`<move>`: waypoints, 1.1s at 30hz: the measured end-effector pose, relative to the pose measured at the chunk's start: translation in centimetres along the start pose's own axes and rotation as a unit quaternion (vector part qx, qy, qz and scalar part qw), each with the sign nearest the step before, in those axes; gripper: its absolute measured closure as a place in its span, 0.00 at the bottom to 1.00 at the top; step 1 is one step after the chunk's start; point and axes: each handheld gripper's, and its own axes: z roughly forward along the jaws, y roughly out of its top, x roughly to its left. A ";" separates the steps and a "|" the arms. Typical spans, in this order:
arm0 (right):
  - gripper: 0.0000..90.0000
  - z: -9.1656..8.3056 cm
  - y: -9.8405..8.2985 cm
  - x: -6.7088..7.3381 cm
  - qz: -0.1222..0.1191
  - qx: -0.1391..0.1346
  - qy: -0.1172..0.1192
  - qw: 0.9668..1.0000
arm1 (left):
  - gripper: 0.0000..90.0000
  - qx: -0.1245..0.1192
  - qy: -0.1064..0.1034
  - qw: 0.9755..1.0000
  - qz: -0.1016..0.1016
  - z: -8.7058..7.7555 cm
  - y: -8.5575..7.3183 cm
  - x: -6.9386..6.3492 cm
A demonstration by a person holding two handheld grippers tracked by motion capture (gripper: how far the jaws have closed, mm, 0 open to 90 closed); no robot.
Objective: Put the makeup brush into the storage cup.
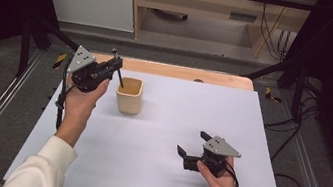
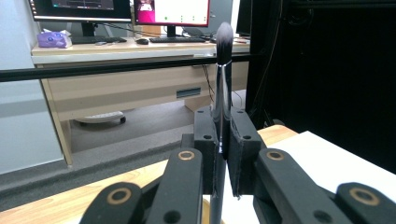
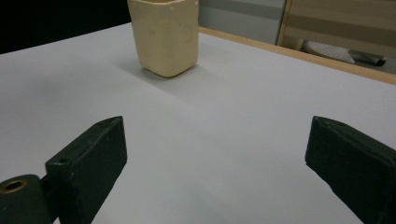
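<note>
In the high view, the left tool point(image 1: 107, 70) is seen at the upper left of the tabletop point(image 1: 167, 139), closed on a slim black makeup brush point(image 1: 118, 71) whose lower end dips into the mouth of a cream cup point(image 1: 129, 96). The right tool point(image 1: 193, 144) is held low at the lower right, well apart from the cup, with its jaws spread wide and nothing between them.

In the left gripper view, the brush point(image 2: 221, 98) is clamped on its handle between the two pads, standing near upright with the dark bristle head at the top centre of the frame.

In the right gripper view, the cup point(image 3: 164, 36) stands at the top centre, beyond the gaping jaws.

The brush is judged light, stiff and smooth, so slipping is possible; the handle's middle is best gripped, the soft bristles spared.
</note>
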 end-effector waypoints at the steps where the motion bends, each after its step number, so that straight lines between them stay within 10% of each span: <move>1: 0.07 -0.1 -0.1 0.0 0.001 -0.001 0.001 1.000 | 0.93 0.000 0.001 1.000 0.000 0.1 0.0 0.0; 33: 0.07 -2.8 -0.9 -1.7 -0.010 -0.040 -0.024 0.999 | 0.93 0.010 0.026 1.000 0.012 1.4 -0.2 -0.1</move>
